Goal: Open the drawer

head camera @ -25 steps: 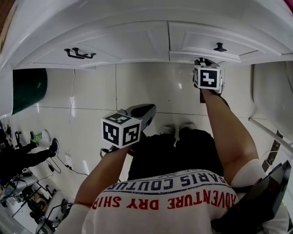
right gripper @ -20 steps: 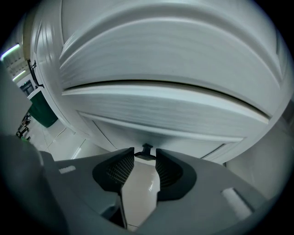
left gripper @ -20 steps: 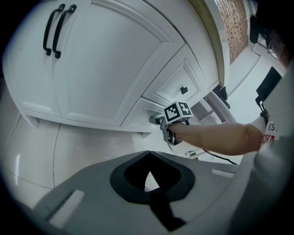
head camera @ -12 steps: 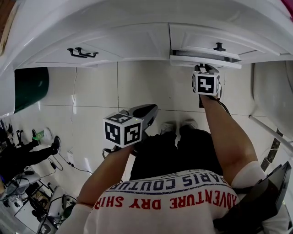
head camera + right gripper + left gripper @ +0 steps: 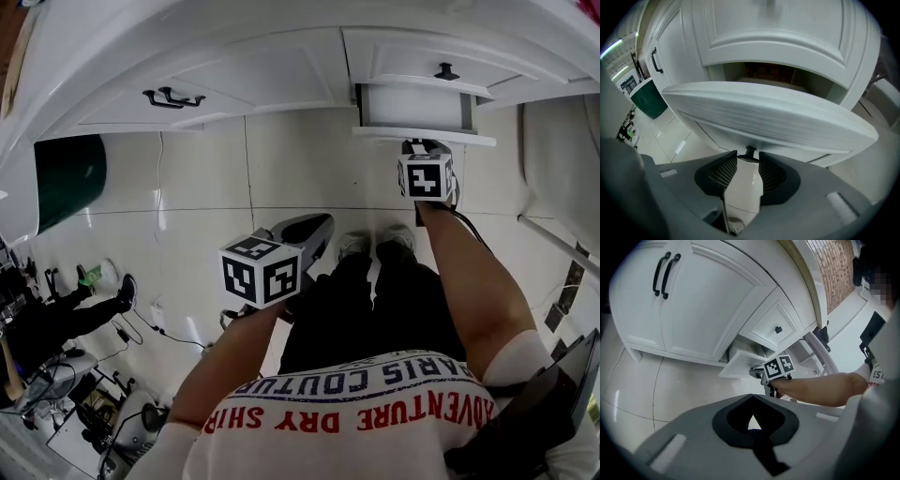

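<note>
Below, pale glossy floor tiles (image 5: 309, 178) are gleaming. Right gripper (image 5: 748, 158), clamping the small black knob (image 5: 750, 150), is drawing the white drawer (image 5: 764, 117) farther out than before. Left gripper (image 5: 752, 401) is hanging closed.

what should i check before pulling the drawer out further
1. Right gripper on knob: ok, jaws closed on it.
2. Grip depth: not ok, the knob sits at the jaw tips and might slip.
3. Drawer open: ok, partly out of the cabinet.
4. Travel left: cannot tell from these views.
5. Left gripper out of the way: ok, shut, empty, well apart from the drawer.
</note>
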Tool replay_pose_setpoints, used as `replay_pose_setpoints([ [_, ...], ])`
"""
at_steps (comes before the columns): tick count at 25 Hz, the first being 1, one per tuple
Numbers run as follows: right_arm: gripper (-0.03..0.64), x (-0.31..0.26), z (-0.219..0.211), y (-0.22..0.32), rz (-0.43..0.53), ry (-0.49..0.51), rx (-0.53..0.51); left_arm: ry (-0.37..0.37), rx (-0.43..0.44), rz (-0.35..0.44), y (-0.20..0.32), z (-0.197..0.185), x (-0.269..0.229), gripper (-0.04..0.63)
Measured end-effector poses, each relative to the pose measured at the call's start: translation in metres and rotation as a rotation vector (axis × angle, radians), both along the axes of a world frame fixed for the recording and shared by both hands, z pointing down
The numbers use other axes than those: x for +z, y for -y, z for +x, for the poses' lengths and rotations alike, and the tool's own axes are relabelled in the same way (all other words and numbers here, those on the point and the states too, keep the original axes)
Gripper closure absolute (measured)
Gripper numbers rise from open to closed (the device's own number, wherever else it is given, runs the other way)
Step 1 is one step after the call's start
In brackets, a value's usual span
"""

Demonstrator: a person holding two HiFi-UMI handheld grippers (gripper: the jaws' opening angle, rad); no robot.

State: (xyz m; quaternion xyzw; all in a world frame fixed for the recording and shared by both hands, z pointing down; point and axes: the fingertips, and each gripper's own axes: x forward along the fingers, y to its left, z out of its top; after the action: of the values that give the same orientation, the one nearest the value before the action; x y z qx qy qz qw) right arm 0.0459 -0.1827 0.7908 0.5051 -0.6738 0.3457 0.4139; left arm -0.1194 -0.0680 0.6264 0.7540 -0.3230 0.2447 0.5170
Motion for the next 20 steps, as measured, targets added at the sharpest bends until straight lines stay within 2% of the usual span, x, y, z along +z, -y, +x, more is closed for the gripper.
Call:
replay_pose_setpoints([
  [5, 0.466, 0.001, -0.002, -0.034, -0.02, -0.02, -0.031, 0.009, 0.039, -0.043, -0.035, -0.003, -0.008, 0.6],
  [8, 0.466, 0.003, -0.004, -0.052, -0.051, -0.019, -0.019, 0.01, 0.033, -0.063, -0.048, -0.007, -0.01, 0.601],
  [20, 0.468, 0.005, -0.005, -0.088, -0.051, -0.039, 0.014, -0.003, 0.043, -0.052, -0.064, -0.003, -0.02, 0.6],
])
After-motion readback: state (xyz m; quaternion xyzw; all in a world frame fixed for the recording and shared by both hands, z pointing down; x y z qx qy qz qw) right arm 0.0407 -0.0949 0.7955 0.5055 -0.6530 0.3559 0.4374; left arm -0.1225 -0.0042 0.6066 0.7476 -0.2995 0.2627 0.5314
